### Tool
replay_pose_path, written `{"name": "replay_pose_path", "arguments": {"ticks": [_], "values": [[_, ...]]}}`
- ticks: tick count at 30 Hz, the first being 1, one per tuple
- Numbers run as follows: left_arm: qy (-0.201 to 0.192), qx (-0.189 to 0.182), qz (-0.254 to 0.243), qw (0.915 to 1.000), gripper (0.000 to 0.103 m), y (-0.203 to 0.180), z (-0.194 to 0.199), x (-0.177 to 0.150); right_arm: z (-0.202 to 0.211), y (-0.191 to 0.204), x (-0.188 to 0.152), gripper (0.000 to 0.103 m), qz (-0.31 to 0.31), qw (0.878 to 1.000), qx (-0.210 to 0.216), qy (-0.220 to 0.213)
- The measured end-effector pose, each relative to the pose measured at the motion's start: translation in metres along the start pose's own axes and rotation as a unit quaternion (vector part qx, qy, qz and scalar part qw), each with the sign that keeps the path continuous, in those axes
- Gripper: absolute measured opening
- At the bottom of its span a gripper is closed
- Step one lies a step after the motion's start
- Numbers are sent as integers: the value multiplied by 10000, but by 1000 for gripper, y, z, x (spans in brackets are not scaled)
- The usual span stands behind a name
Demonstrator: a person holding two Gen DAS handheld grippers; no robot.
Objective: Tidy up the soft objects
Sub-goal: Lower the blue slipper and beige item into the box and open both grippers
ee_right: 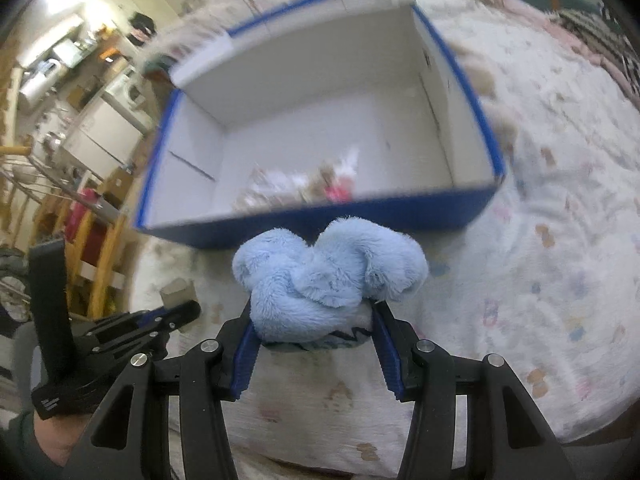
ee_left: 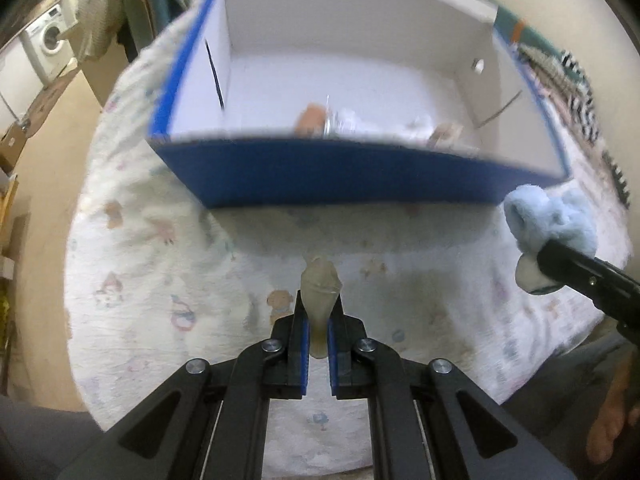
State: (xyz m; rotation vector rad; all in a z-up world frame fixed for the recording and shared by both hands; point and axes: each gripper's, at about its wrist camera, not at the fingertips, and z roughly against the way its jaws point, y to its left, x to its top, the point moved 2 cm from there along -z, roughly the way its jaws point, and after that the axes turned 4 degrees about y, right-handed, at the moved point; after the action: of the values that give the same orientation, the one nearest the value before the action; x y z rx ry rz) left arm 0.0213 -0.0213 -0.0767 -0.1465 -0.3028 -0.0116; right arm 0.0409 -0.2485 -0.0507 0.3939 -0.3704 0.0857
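Between right tool (ee_right: 314,312) pads, blue plush (ee_right: 328,276), before box (ee_right: 400,210)

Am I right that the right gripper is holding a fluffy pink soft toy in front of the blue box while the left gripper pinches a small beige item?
Not quite: the fluffy soft toy in the right gripper is light blue, not pink, as the right wrist view shows. The rest holds: it is in front of the blue box, and the left gripper pinches a small beige item.
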Motion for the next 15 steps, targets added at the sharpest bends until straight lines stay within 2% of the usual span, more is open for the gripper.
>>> {"name": "replay_pose_path", "arguments": {"ticks": [4,8,12,15], "values": [[-406,-68,-78,9991,7,2,40,7,28,9,17,54,112,9990,129,-403],[-671,-129,-143,9976,7,-2,63,33,40,16,42,54,124,9975,289,-630],[-878,-139,-237,9958,7,-10,70,71,40,23,71,54,190,9969,333,-694],[-868,-192,-275,9957,7,-9,69,94,34,24,90,54,190,9969,346,-674]]}}
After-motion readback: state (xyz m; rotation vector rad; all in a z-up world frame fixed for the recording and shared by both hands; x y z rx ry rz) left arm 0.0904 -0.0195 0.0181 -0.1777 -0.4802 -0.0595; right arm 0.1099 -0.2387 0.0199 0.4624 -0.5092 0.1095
